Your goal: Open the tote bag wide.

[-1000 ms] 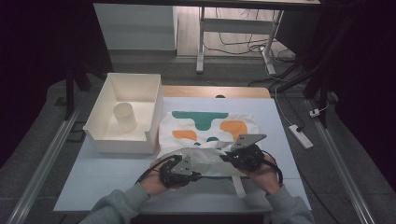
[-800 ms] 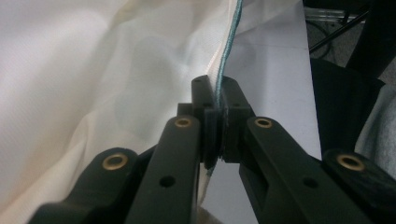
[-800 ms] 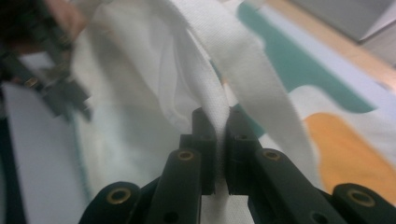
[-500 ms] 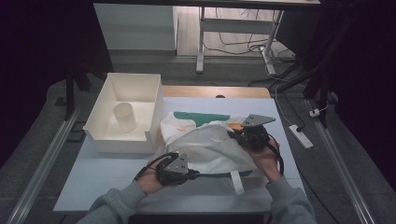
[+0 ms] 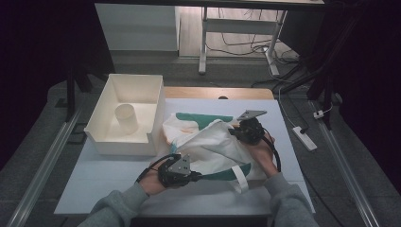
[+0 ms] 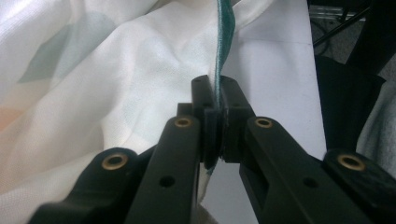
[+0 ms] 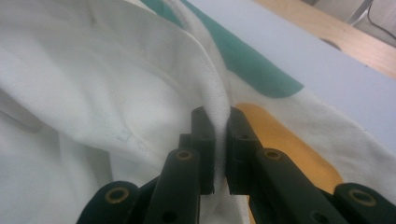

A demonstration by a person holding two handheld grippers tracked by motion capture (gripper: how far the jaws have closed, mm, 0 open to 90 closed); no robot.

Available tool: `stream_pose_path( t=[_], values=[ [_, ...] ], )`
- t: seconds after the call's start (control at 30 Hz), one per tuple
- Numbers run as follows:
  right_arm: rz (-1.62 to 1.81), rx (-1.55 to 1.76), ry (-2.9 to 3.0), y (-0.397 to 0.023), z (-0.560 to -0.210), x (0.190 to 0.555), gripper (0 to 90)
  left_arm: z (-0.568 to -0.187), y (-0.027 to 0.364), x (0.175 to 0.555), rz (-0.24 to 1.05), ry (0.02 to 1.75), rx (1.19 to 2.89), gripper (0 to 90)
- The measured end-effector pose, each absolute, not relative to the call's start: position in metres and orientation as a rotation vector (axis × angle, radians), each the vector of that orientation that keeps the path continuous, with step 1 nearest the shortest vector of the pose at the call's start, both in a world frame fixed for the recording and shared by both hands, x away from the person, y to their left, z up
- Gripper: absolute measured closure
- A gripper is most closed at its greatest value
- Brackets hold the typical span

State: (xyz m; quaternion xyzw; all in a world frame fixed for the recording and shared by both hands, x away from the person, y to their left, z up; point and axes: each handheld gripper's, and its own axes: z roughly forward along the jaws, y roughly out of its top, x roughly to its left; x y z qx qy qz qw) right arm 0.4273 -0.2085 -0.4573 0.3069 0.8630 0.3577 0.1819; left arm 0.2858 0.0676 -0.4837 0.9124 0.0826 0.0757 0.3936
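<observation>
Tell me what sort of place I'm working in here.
Probably a lab or workshop recording station, not a home. The pale blue work table stands in a dark room, a white power strip and loose black cables lie on the floor, and grey metal rails flank the table.

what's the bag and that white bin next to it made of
Bag: looks like woven cloth, matt; threads show in the right gripper view, and it folds softly. The green and orange patches seem printed or dyed.
Bin: probably plastic, with smooth cream walls and a stiff straight rim, though the high view leaves that open.
</observation>
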Motion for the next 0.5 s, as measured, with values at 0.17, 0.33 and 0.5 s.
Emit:
stream_pose_path(
  t=[0.17,0.33,0.5],
  values=[
    [0.988,0.890,2.466,-0.207,-0.467,0.432,83.5,-0.485,0.067,0.287,0.186,0.214,2.323,87.1],
    [0.945,0.886,2.492,-0.204,-0.478,0.435,83.5,-0.487,0.067,0.287,0.181,0.219,2.332,87.0],
    [0.910,0.883,2.510,-0.202,-0.485,0.436,83.4,-0.488,0.066,0.288,0.178,0.221,2.337,86.9]
  ],
)
